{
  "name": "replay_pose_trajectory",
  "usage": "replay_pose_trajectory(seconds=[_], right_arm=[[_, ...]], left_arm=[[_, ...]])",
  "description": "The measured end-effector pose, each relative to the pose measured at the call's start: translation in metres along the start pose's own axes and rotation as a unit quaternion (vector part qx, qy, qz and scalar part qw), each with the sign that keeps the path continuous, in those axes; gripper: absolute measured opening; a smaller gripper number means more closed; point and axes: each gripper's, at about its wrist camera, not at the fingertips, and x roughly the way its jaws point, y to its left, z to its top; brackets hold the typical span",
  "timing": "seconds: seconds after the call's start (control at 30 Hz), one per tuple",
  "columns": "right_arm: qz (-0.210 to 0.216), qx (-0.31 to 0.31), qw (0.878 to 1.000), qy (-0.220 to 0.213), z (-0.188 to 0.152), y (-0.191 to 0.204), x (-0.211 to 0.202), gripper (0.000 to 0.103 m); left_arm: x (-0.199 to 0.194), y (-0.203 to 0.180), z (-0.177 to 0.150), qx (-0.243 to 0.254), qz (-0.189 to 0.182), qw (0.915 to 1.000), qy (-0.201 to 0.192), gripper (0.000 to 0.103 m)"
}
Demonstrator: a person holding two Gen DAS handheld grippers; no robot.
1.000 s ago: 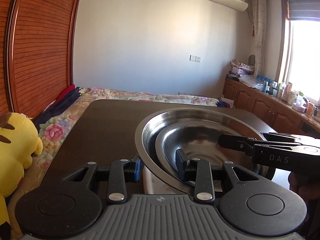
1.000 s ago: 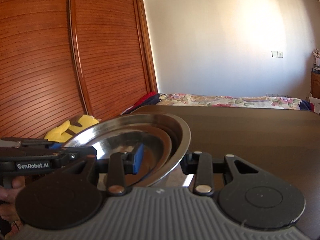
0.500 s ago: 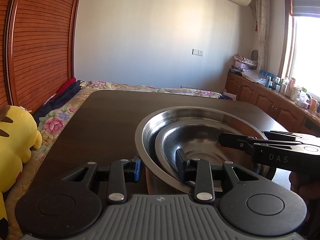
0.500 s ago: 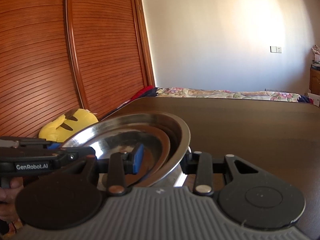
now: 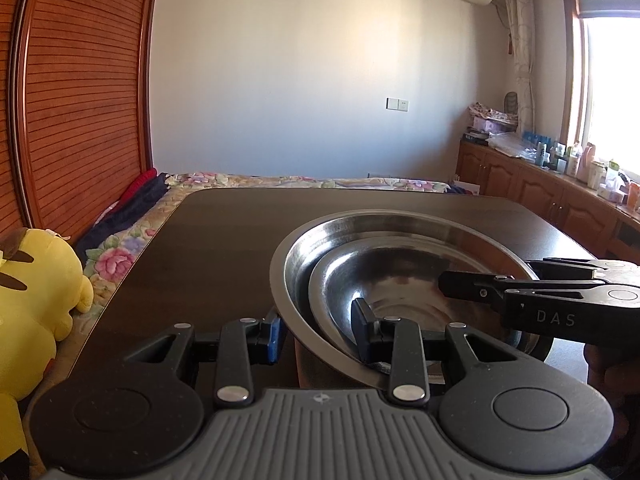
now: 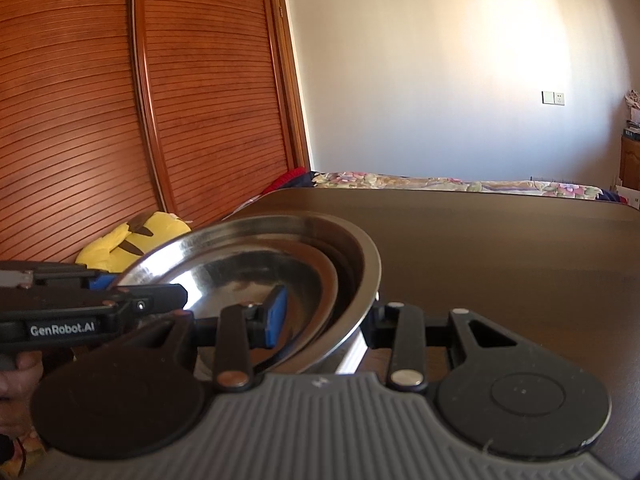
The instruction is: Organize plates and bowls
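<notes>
Both grippers, left [image 5: 318,336] and right [image 6: 326,320], clamp opposite rims of the nested steel bowls [image 5: 400,264], lower right above the tabletop [image 5: 224,240]. Uneven tilt may slide the inner bowl [image 5: 384,280] out.

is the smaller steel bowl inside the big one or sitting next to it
Inside. The smaller bowl is nested in the larger bowl, its rim lying within and below the larger rim all round; the right wrist view shows the same.

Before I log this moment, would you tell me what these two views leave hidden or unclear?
- Underside of the steel bowls: both views; their own walls and the left gripper and right gripper cover it, so table contact is unclear.
- Countertop bottles: left wrist view; too small, washed out by window glare.
- Yellow plush toy: cut off by the left edge.
</notes>
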Motion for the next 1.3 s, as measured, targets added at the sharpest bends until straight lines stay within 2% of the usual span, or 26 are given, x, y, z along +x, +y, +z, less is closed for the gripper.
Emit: replay_pose_trajectory(seconds=[0.07,0.13,0.23,0.33,0.53,0.77,1.17,1.3], right_arm=[[-0.001,-0.002,1.0,0.001,0.0,0.0,0.0,0.048],[-0.002,-0.003,1.0,0.003,-0.001,-0.001,-0.001,0.063],[-0.004,-0.001,1.0,-0.001,-0.002,-0.003,-0.005,0.066],[-0.017,-0.006,1.0,-0.008,-0.003,-0.004,-0.012,0.07],[-0.033,-0.004,0.999,-0.03,0.001,-0.01,-0.036,0.081],[-0.059,-0.012,0.997,-0.05,0.012,-0.022,-0.064,0.102],[-0.118,0.001,0.99,-0.075,0.026,-0.03,-0.103,0.103],[-0.133,0.003,0.988,-0.084,0.027,-0.029,-0.114,0.103]], left_arm=[[0.0,-0.001,0.0,0.002,0.005,1.0,-0.001,0.038],[0.0,-0.003,0.001,0.006,0.012,0.9999,-0.001,0.046],[-0.001,-0.002,0.001,0.007,0.022,0.9997,-0.004,0.063],[-0.003,0.0,0.002,0.003,0.029,0.9996,-0.005,0.076],[-0.01,-0.002,0.007,0.01,0.043,0.999,-0.011,0.094],[-0.021,-0.01,0.015,0.016,0.048,0.9985,-0.018,0.103],[-0.046,-0.041,0.037,0.03,0.061,0.9971,-0.035,0.103],[-0.055,-0.049,0.04,0.026,0.047,0.9975,-0.045,0.103]])
